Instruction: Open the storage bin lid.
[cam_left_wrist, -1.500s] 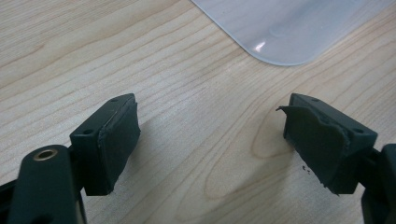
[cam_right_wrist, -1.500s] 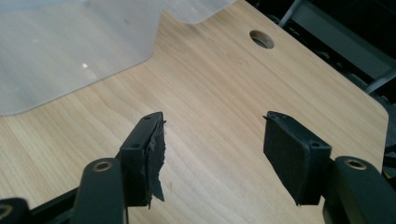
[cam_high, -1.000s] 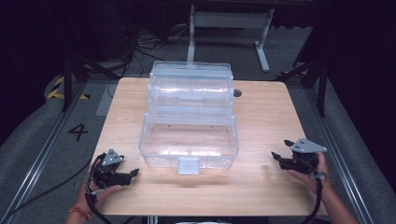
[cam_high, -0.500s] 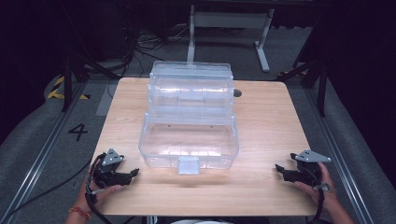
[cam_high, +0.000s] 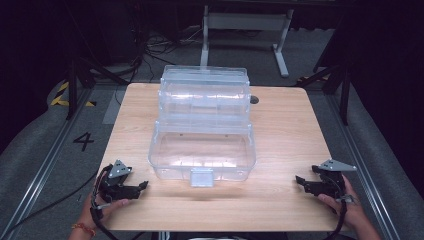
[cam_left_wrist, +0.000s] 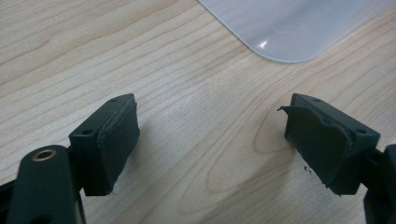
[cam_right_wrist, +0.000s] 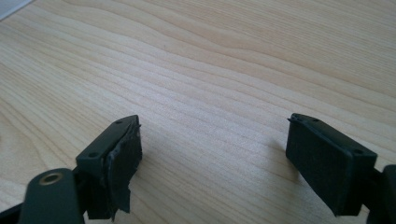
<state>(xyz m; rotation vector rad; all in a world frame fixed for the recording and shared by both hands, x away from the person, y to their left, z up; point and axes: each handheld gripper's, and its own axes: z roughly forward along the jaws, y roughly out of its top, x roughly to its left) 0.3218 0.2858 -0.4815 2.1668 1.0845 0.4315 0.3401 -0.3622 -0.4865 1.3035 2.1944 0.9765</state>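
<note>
Resting both grippers on the table (cam_high: 280, 125), jaws wide apart, nothing held. Right gripper (cam_high: 301, 180) pulled back toward near edge over the last second; left gripper (cam_high: 142, 185) unchanged. Clear plastic box (cam_high: 202, 150) at table centre, lid open, latch side facing, well apart from both. Probably pre-approach.

The high view is bright on the wooden table (cam_high: 280, 150) at the centre, but the floor and corners of the frame are very dark. Light comes from above. The clear plastic box (cam_high: 202, 125) has soft pale reflections and looks a little blurred. In both gripper views the wood grain is sharp at centre; the near black pads (cam_left_wrist: 116, 140) are soft, with short shadows beside them.
</note>
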